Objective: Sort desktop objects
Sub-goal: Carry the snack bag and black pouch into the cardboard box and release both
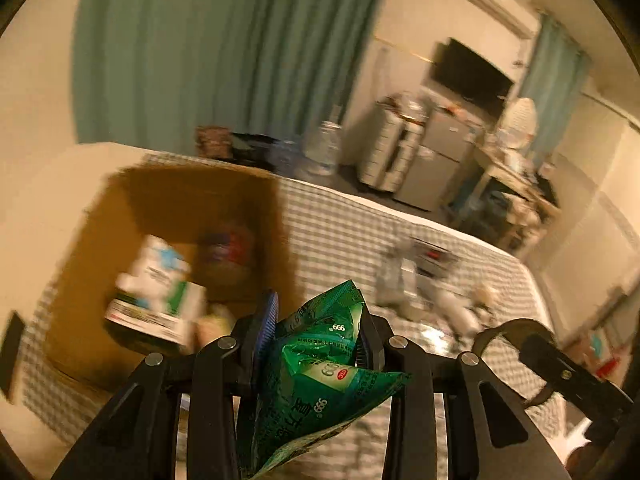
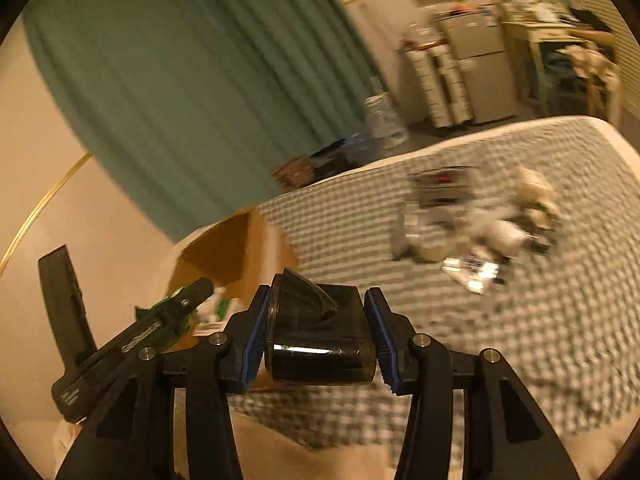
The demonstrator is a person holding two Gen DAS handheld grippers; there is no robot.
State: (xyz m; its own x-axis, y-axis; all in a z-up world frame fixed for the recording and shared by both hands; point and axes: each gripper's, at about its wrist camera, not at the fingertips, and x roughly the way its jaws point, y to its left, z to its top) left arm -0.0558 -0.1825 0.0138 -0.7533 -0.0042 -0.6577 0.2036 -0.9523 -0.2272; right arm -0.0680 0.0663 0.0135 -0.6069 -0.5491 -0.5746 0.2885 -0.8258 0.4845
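Observation:
My left gripper point(image 1: 316, 328) is shut on a crumpled green foil packet point(image 1: 320, 376), held above the checked bed cover near an open cardboard box point(image 1: 176, 208). Inside the box lie a white-and-green carton point(image 1: 156, 292) and a dark reddish item point(image 1: 228, 248). My right gripper point(image 2: 318, 328) is shut on a dark, glossy plastic container point(image 2: 320, 344). In the right wrist view the left gripper point(image 2: 160, 328) with its green packet point(image 2: 168, 300) shows at the lower left, just in front of the cardboard box point(image 2: 236, 248).
A blurred heap of small objects point(image 1: 424, 280) lies on the checked bed cover point(image 1: 344, 232), seen also as a pile point(image 2: 472, 216) in the right wrist view. A green curtain point(image 1: 224, 52), drawers and a fridge point(image 1: 440, 160) stand beyond the bed.

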